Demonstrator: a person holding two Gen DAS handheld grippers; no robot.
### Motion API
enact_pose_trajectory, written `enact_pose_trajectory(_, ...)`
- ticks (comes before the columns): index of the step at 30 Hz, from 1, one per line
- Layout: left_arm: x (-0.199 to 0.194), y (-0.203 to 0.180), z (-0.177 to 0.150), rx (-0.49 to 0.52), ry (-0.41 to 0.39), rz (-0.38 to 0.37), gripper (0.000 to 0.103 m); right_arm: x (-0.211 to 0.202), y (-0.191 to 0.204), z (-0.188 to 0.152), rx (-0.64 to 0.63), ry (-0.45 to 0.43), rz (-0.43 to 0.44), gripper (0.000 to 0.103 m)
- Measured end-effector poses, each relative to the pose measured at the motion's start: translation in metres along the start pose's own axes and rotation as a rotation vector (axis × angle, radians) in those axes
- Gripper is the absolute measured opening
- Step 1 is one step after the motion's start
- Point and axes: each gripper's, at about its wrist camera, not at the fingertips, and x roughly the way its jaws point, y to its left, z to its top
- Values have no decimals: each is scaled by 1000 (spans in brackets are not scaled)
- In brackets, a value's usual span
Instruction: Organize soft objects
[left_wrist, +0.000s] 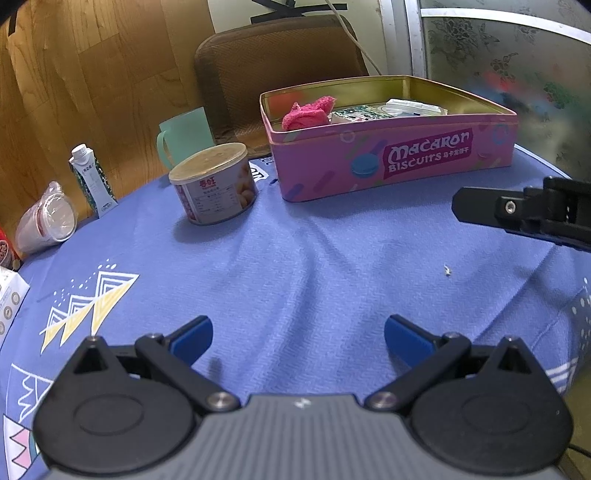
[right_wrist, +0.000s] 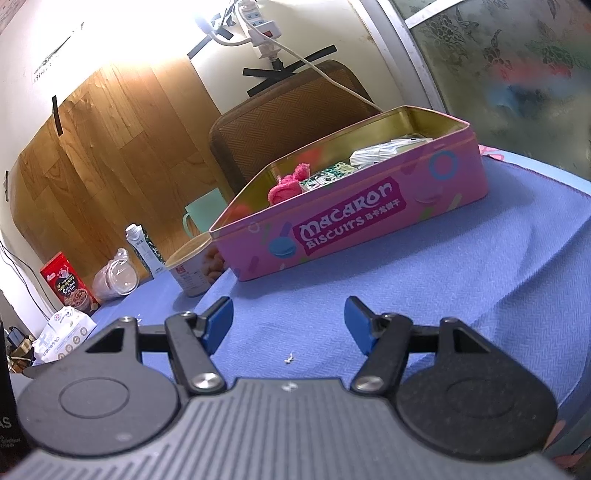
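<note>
In the pink tin (left_wrist: 388, 162): a pink cloth (left_wrist: 306, 112) beside packets (left_wrist: 413, 108).

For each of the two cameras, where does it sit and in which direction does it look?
Left wrist: sits on the left gripper, looking forward and down over the blue cloth to the pink tin; its open fingers show, and the right gripper at the edge.
Right wrist: sits on the right gripper, aimed lower at the tin; its open fingers show.
Shared: tin, pink towel, can.

I see a table under a blue cloth (left_wrist: 295, 258); on it stand a pink Macaron biscuit tin (left_wrist: 391, 162), a lidded can (left_wrist: 216, 184), and a small white crumb (left_wrist: 447, 270).
</note>
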Motion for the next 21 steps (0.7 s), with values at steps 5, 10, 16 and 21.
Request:
enact_pose_trajectory(5, -1, -1, 0, 9, 2, -2, 103, 0, 0, 0, 1, -1, -2, 69)
enact_pose_trajectory(10, -1, -2, -1, 11, 1, -3, 103, 0, 0, 0, 0, 0, 1, 69)
enact_pose_trajectory(16, -1, -2, 0, 15, -2, -2, 103, 1, -1, 1, -2, 2, 4, 69)
enact_pose_trajectory(21, -2, -2, 0, 16, -4, -2, 103, 1, -1, 1, -2, 3, 5, 70)
